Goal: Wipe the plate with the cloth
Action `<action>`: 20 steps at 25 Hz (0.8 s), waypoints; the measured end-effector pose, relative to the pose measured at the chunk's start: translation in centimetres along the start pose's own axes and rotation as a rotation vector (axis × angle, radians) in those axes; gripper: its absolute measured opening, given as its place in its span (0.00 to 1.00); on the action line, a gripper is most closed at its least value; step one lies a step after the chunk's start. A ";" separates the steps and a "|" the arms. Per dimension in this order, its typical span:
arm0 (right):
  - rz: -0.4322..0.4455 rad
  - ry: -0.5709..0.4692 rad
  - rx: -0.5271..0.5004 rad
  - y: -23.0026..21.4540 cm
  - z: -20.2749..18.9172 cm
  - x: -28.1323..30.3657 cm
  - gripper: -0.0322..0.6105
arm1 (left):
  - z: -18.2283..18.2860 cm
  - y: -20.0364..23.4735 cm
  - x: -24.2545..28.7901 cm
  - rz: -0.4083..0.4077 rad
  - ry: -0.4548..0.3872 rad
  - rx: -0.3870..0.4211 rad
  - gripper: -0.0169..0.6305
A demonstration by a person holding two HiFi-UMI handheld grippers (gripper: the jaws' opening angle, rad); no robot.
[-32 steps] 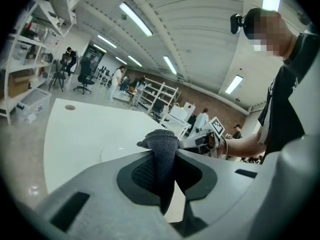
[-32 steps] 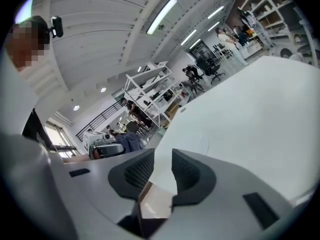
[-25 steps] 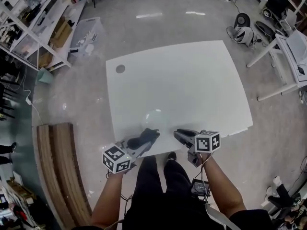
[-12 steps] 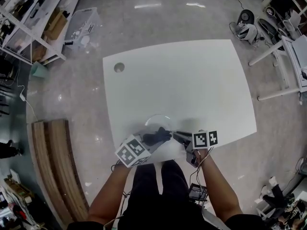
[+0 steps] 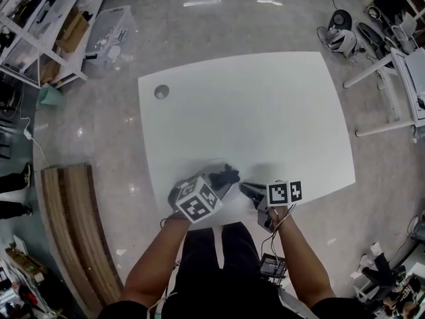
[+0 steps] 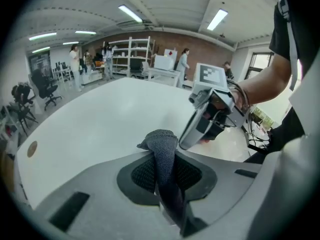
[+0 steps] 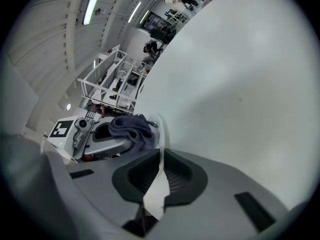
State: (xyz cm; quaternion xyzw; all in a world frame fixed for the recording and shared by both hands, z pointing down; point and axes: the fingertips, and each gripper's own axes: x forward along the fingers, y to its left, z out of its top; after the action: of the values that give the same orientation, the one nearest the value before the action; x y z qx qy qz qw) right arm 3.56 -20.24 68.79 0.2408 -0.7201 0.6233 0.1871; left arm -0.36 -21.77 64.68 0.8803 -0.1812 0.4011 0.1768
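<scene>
My left gripper point(image 5: 214, 186) is shut on a dark grey cloth point(image 5: 226, 175), whose bunched end sticks out past the jaws point(image 6: 161, 143). My right gripper point(image 5: 248, 190) is shut on the rim of a thin, pale plate point(image 7: 159, 143), which it holds on edge just above the white table point(image 5: 252, 111). In the right gripper view the cloth point(image 7: 131, 127) rests against the plate's left face, with the left gripper point(image 7: 95, 135) behind it. The plate is barely visible in the head view. The right gripper point(image 6: 207, 115) shows close beyond the cloth in the left gripper view.
Both grippers work at the table's near edge, over the person's legs. A round grommet point(image 5: 161, 92) sits in the far left corner. A wooden bench point(image 5: 66, 231) lies on the floor at left, and a white desk point(image 5: 392, 78) stands at right.
The left gripper has swung right and forward with the cloth, bringing it against the plate. The right gripper has hardly moved.
</scene>
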 end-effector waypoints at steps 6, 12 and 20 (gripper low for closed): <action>-0.003 -0.026 0.014 -0.1 0.1 -0.1 0.08 | -2.4 4.5 -1.5 0.113 0.031 -0.060 0.11; -0.010 -0.063 0.038 -0.1 0.2 -0.2 0.08 | -6.6 3.6 -5.5 0.136 0.078 -0.101 0.11; -0.013 -0.091 0.053 -0.2 0.5 -0.2 0.08 | -7.2 -5.1 -3.9 -0.004 0.127 -0.057 0.11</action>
State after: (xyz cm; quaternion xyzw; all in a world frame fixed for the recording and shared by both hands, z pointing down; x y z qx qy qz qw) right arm 3.82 -20.70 68.75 0.2786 -0.7095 0.6292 0.1519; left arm -5.01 -13.38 65.25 0.8482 -0.1792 0.4503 0.2138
